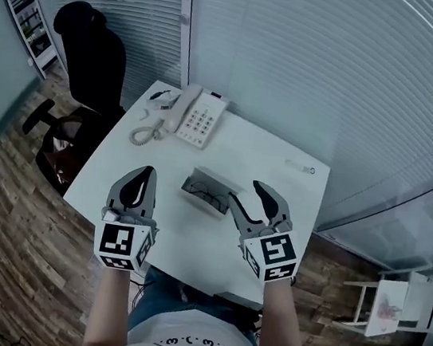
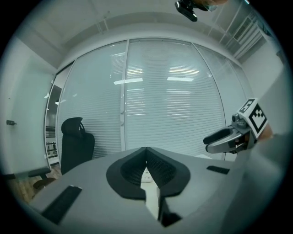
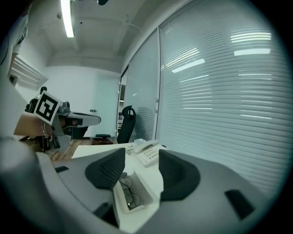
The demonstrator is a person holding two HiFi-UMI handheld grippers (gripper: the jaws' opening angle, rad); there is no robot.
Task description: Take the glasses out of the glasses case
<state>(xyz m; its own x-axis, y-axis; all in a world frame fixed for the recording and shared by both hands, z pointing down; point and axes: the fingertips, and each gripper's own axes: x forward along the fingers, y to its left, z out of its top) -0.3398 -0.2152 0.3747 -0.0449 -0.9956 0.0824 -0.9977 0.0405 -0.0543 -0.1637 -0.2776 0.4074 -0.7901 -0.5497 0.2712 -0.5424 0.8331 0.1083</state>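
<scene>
Above the worktop [image 1: 274, 217], I am poising the right gripper [image 1: 244, 191], fingers apart, at the open glasses case [image 1: 199, 182], left gripper [image 1: 145, 174] fingers closed; next, I judge, pinching the glasses [image 3: 128, 194].

White table [image 1: 279, 187]: telephone [image 1: 197, 117], glasses case [image 1: 204, 191]

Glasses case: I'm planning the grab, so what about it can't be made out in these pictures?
- Head view: glasses in the case are too small to tell whether folded.
- Right gripper view: case's far end is hidden behind the right tool's pad.
- Left gripper view: case is fully hidden behind the left tool's own body.
- Head view: small item near the table's far right edge is too small to identify.
</scene>
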